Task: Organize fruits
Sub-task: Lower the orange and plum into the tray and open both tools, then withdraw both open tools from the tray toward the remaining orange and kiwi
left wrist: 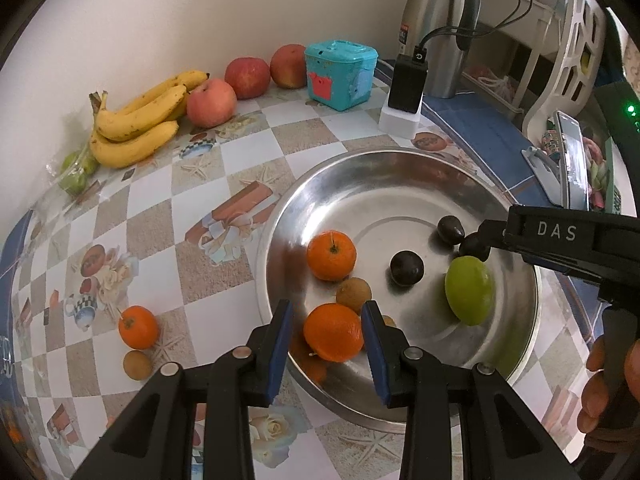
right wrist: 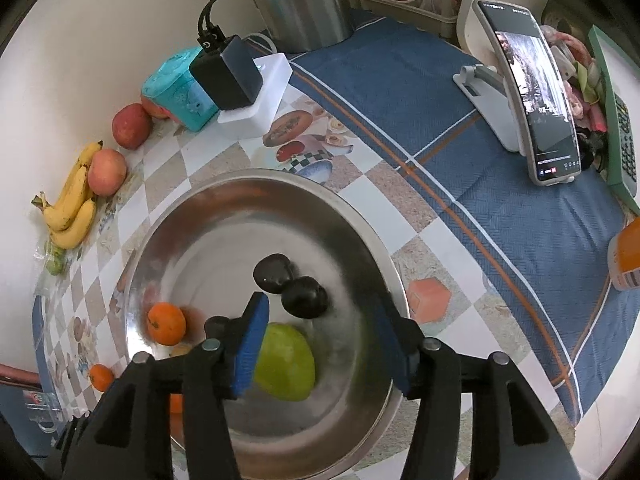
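Holding an orange (left wrist: pixel 333 337) between blue pads (left wrist: pixel 280 346) of the left tool (left wrist: pixel 329 350), both pads pressed to its sides, just above the near rim of a steel bowl (left wrist: pixel 400 200). Inside the bowl: a second orange (left wrist: pixel 331 255), a small brown fruit (left wrist: pixel 353 294) just behind the held orange, a green fruit (left wrist: pixel 469 290) to the right, and three dark round fruits, one (left wrist: pixel 407 267) in the middle, two (left wrist: pixel 449 230) farther right near the right tool's tip.

Hovering over the bowl, right tool (right wrist: pixel 320 348) spread apart, nothing pinched; no earlier view given for comparison. Directly beneath its gap, the green fruit (right wrist: pixel 285 364) lying on the bowl floor, the left pad (right wrist: pixel 250 350) overlapping it in view, whether touching cannot be told. Just beyond the pads, two dark fruits (right wrist: pixel 304 297) side by side, slightly blurred.

Outside the bowl on the checkered tabletop (left wrist: pixel 160 216): a third orange (left wrist: pixel 138 327) with another small brown fruit (left wrist: pixel 137 365) just beside it, to the left of the left tool. Along the wall: a bunch of bananas (left wrist: pixel 136 124), three apples (left wrist: pixel 211 102), a teal box (left wrist: pixel 340 74), a black charger on a white block (left wrist: pixel 406 92), a metal flask (left wrist: pixel 440 28). On the blue cloth to the right, a phone on a stand (right wrist: pixel 532 96).
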{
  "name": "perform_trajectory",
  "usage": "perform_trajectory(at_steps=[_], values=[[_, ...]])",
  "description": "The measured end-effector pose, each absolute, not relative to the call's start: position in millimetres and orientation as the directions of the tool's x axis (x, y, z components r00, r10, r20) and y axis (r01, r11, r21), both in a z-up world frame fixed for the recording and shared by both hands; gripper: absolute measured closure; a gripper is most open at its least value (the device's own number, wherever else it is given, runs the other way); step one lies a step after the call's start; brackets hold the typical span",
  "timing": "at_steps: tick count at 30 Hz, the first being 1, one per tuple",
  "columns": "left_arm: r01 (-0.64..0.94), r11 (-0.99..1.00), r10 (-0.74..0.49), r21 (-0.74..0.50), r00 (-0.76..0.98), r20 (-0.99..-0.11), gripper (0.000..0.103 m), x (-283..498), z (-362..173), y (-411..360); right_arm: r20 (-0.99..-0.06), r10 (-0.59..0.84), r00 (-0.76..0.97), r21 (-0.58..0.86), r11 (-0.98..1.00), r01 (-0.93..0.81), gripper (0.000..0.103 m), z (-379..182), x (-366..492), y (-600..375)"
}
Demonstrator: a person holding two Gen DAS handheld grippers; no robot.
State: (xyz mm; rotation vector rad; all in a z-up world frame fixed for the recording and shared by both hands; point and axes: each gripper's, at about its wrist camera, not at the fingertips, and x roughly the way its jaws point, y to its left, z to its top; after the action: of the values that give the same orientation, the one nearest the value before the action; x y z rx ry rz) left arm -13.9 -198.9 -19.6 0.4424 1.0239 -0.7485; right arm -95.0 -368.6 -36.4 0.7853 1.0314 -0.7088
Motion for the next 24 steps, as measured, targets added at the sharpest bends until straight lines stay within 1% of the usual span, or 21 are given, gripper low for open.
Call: perform_trajectory(at_steps=[4,6,7,8,9,10,11,12,14,18,19,21,24], values=[[0.728,0.685,-0.343,-0.010,0.311,-0.886,0.063,-11,-18,-197,-0.924,-0.144,0.354,0.226,0.543,0.809,0.047,-33,-94,-367],[0.720,0.694,-0.344,-0.019,0.308,-0.887,0.057,-9,-16,-195,-0.923,-0.152,0.354,0.218,0.551,0.805,0.047,-31,-92,-366],[0.714,0.699,-0.345,-0.025,0.307,-0.887,0.052,-8,-15,-194,-0.922,-0.154,0.355,0.217,0.556,0.803,0.046,-29,-92,-364],[0.707,0.707,-0.346,-0.032,0.306,-0.887,0.046,-6,-14,-192,-0.921,-0.155,0.357,0.216,0.561,0.799,0.045,-28,-91,-363],[0.701,0.713,-0.347,-0.037,0.306,-0.886,0.046,-4,-13,-190,-0.921,-0.154,0.358,0.215,0.566,0.796,0.041,-28,-90,-362],[0.695,0.718,-0.350,-0.043,0.307,-0.885,0.045,-2,-12,-188,-0.920,-0.154,0.359,0.213,0.572,0.792,0.032,-27,-89,-361],[0.688,0.724,-0.351,-0.047,0.308,-0.885,0.045,-1,-10,-186,-0.919,-0.154,0.362,0.213,0.578,0.788,0.030,-26,-88,-359],[0.681,0.731,-0.351,-0.052,0.308,-0.884,0.044,2,-9,-184,-0.919,-0.153,0.364,0.214,0.582,0.784,0.030,-26,-87,-358],[0.664,0.745,-0.348,-0.061,0.309,-0.885,0.036,6,-7,-180,-0.918,-0.148,0.369,0.216,0.593,0.775,0.030,-25,-85,-355],[0.616,0.785,-0.326,-0.066,0.320,-0.890,0.030,17,-6,-170,-0.919,-0.150,0.364,0.199,0.621,0.758,0.030,-25,-80,-348],[0.600,0.799,-0.306,-0.053,0.328,-0.894,0.026,20,-6,-167,-0.919,-0.150,0.364,0.193,0.633,0.750,0.030,-24,-78,-346],[0.563,0.825,-0.268,-0.034,0.337,-0.902,0.024,26,-9,-161,-0.919,-0.146,0.366,0.192,0.646,0.739,0.029,-24,-75,-342],[0.514,0.855,-0.258,-0.070,0.306,-0.916,0.024,35,-16,-151,-0.919,-0.141,0.367,0.186,0.666,0.722,0.028,-23,-71,-337]])
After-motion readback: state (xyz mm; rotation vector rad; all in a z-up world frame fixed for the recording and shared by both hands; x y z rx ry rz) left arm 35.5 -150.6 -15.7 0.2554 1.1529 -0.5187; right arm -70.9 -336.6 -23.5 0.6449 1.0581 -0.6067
